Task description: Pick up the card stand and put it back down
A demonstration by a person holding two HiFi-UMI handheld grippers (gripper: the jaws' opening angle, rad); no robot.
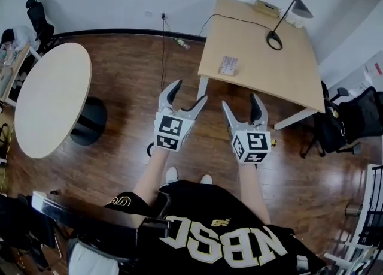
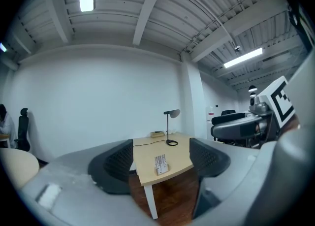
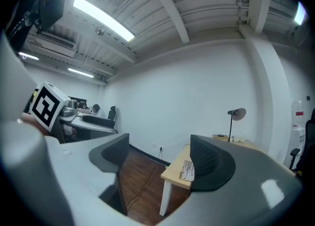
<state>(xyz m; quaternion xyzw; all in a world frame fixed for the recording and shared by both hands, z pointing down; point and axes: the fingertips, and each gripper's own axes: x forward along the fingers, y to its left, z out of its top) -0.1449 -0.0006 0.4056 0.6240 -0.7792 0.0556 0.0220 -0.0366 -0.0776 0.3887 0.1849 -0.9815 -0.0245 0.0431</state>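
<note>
The card stand [image 1: 228, 66] is a small wooden block holding white cards, standing near the front left edge of the square wooden table [image 1: 281, 70]. In the left gripper view the card stand [image 2: 161, 164] shows far off between the jaws; in the right gripper view the card stand [image 3: 187, 170] peeks out beside the right finger [image 3: 209, 163]. My left gripper [image 1: 184, 96] and right gripper [image 1: 243, 109] hang in the air over the wood floor, short of the table. Both are open and hold nothing.
A black desk lamp [image 1: 281, 25] and a small box [image 1: 266, 8] stand at the table's far side, with a cable [image 1: 163, 46] running down the wall. A round table [image 1: 52, 97] stands left. Office chairs [image 1: 350, 118] sit right. Wood floor [image 1: 125, 160] lies beneath me.
</note>
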